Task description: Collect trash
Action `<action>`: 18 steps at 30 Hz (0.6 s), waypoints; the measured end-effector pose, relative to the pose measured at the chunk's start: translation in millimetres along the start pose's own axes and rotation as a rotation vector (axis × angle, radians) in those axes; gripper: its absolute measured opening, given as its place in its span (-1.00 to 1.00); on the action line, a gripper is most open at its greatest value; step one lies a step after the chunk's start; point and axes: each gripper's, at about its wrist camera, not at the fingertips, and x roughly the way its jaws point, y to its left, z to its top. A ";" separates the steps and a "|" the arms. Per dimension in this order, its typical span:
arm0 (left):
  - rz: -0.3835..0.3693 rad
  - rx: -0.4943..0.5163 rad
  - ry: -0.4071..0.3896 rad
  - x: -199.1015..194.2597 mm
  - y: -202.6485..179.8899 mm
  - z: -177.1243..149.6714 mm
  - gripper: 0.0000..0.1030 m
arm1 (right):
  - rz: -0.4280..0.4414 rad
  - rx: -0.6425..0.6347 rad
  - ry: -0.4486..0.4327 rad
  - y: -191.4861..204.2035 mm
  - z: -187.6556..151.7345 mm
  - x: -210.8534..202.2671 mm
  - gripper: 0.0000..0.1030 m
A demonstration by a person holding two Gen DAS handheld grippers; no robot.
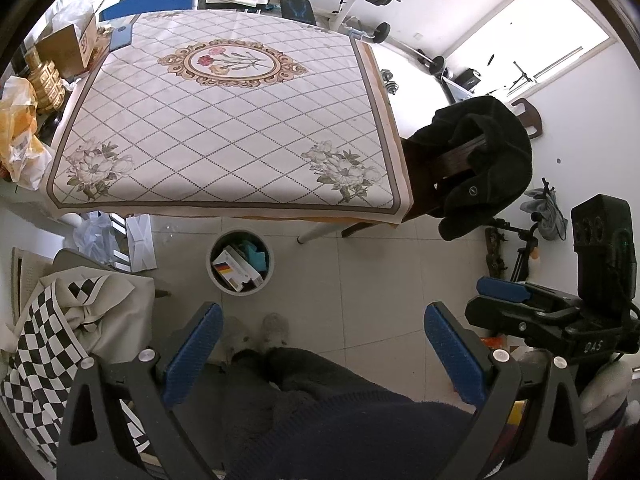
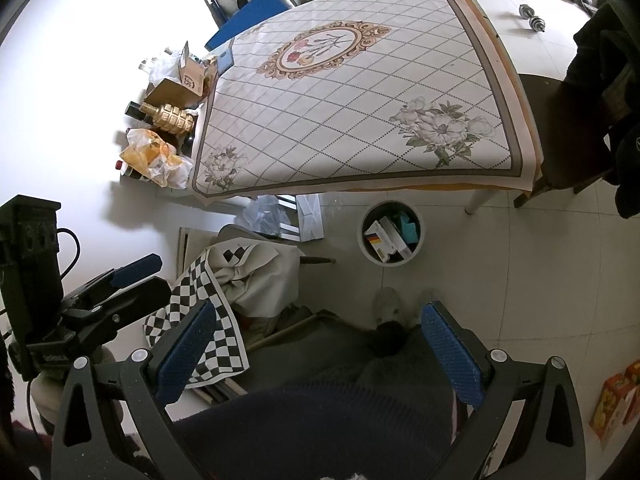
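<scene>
The left gripper [image 1: 322,354] is hanging with jaws wide, gripping nothing. The trash bin [image 1: 240,261], holding boxes, is standing on the floor below the table's near edge [image 1: 224,208]. The right gripper [image 2: 320,354] is likewise gaping wide, unloaded.

On my feeds the desk [image 1: 224,128] wears a cream cloth crossed by a dark diamond lattice, with a gold-scrolled oval medallion [image 1: 230,61] holding red, pink and yellow flowers, grey-white blossoms at the near corners and a brown border stripe. The round bin [image 1: 240,261] on the pale tiled floor is grey-rimmed; inside I see a white box [image 1: 236,270] with black, red and yellow stripes and something teal [image 1: 256,258]. A black-and-white checkered cloth [image 1: 48,356] lies at left. An orange-yellow plastic bag [image 2: 154,156] sits beside a gold textured bottle [image 2: 170,117]. Both grippers have blue pads [image 1: 194,356] on black frames. A black garment [image 1: 488,160] drapes the chair.
</scene>
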 end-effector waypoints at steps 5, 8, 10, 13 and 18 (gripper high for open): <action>0.000 0.001 0.006 -0.1 -4.6 -3.5 1.00 | 0.001 0.001 0.002 0.6 -1.3 0.6 1.00; 0.001 0.000 0.005 -0.4 -4.4 -3.6 1.00 | 0.001 0.000 0.004 -0.3 -3.0 0.8 1.00; -0.001 0.000 0.006 -0.4 -3.9 -3.6 1.00 | 0.001 -0.001 0.005 -0.4 -4.0 1.2 1.00; -0.001 0.003 0.008 -0.8 -2.8 -4.0 1.00 | -0.001 0.000 0.006 -0.2 -5.5 1.6 1.00; -0.003 -0.002 0.008 -1.5 -2.3 -4.3 1.00 | 0.000 0.002 0.007 0.6 -7.2 2.2 1.00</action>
